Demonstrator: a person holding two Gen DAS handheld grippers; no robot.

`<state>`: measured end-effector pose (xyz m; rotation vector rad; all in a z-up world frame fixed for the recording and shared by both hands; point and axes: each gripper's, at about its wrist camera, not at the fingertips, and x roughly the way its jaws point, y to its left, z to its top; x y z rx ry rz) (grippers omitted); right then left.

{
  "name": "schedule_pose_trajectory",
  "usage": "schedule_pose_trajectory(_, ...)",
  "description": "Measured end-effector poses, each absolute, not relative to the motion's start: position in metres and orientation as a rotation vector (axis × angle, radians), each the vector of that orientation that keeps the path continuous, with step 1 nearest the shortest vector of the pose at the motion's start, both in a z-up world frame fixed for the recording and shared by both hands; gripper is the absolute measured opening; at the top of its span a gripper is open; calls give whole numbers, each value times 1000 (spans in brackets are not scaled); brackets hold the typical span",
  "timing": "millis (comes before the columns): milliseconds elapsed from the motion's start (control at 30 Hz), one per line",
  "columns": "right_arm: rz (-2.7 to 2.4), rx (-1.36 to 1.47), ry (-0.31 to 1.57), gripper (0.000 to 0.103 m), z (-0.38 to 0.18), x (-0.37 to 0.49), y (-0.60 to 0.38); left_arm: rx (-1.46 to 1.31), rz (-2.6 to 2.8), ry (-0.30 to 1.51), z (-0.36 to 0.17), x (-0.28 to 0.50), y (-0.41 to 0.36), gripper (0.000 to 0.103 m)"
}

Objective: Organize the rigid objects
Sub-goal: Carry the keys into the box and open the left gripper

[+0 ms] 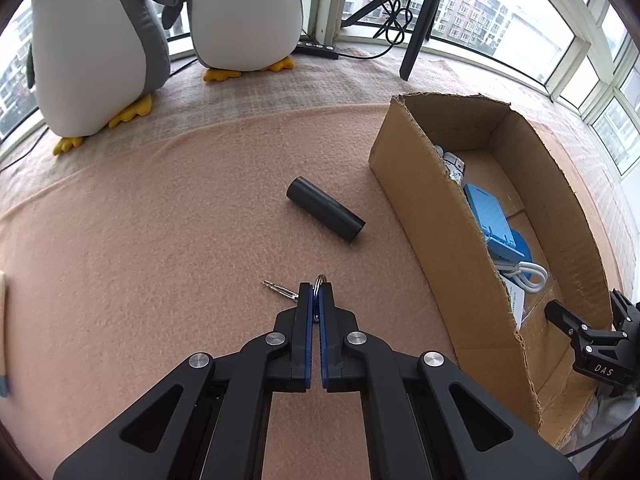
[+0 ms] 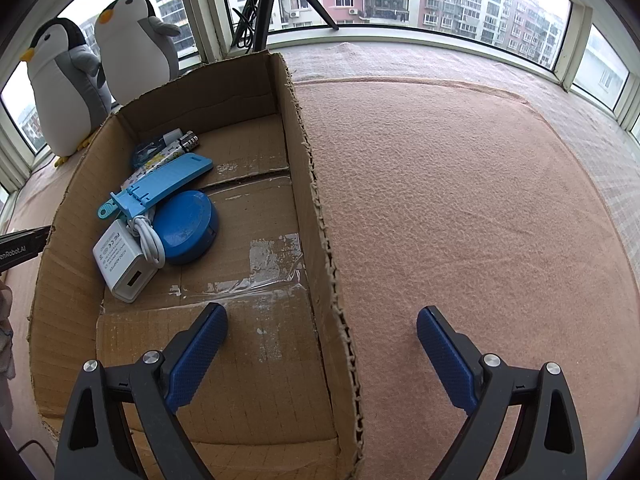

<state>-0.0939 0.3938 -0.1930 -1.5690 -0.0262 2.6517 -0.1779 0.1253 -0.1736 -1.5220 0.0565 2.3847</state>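
- One left gripper point(image 1: 316, 294) is seen with its two blue pads pressed together on the metal ring of one key point(image 1: 280, 290); the ring sticks out above the fingertips, and the key blade lies to the left on the pink blanket point(image 1: 160, 240)
- One black cylinder point(image 1: 325, 210) is laid on its side on the blanket, beyond the key and apart from it, near the left wall of the box
- One cardboard box point(image 2: 308, 168) is placed open on the blanket; no flaps are seen on its top
- Inside the box, toward its left side, are counted: one white charger point(image 2: 120, 266) with one coiled white cable point(image 2: 146, 238); one round blue case point(image 2: 188, 232); one light blue flat holder point(image 2: 164, 186) resting over the case; some small patterned items behind it, whose number cannot be told
- One right gripper point(image 2: 322, 330) is held with its two fingers wide apart and nothing between the pads; the left finger is over the box floor, the right finger is over the blanket, and the right wall of the box passes between them
- Two penguin plush toys point(image 2: 66, 88) are stood side by side at the window, behind the box
- One black tripod point(image 1: 424, 20) is stood on the sill, with a black cable hung on it
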Motion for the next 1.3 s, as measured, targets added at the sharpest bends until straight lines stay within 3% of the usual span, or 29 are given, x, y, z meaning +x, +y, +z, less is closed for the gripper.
schedule_pose_trajectory(800,2648,-1564,-51,94,-191,-94,392,-1244,2402,85,-87,-165,159,1)
schedule_pose_trajectory(1300,2649,-1562,-44,94,-191,-94,391,-1252,2270,72,-88,-177,222,1)
